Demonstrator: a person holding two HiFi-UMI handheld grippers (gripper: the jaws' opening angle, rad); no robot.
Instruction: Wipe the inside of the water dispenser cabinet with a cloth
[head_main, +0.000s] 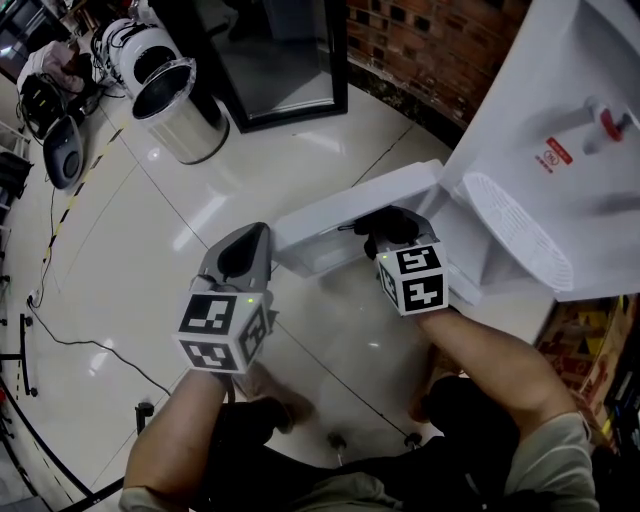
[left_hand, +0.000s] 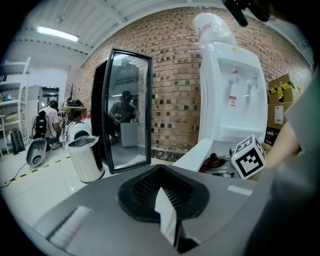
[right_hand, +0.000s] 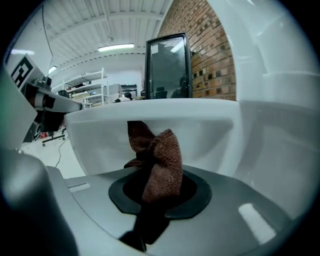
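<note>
The white water dispenser (head_main: 560, 130) stands at the right with its lower cabinet door (head_main: 345, 212) swung open to the left. My right gripper (head_main: 388, 228) is at the cabinet opening, shut on a brown cloth (right_hand: 159, 162) that bunches up out of the jaws. In the right gripper view the door's white inner face (right_hand: 100, 137) is just ahead of the cloth. My left gripper (head_main: 243, 243) hovers left of the door, shut and empty. From the left gripper view (left_hand: 167, 202) I see the door (left_hand: 200, 152), the cloth (left_hand: 213, 161) and the right gripper's marker cube (left_hand: 248, 157).
A steel bin (head_main: 180, 105) and a black-framed glass panel (head_main: 285, 60) stand on the glossy tiled floor behind the door. A brick wall (head_main: 430, 45) runs behind the dispenser. Cardboard boxes (left_hand: 280, 102) sit to its right. A cable (head_main: 70, 330) trails over the floor at left.
</note>
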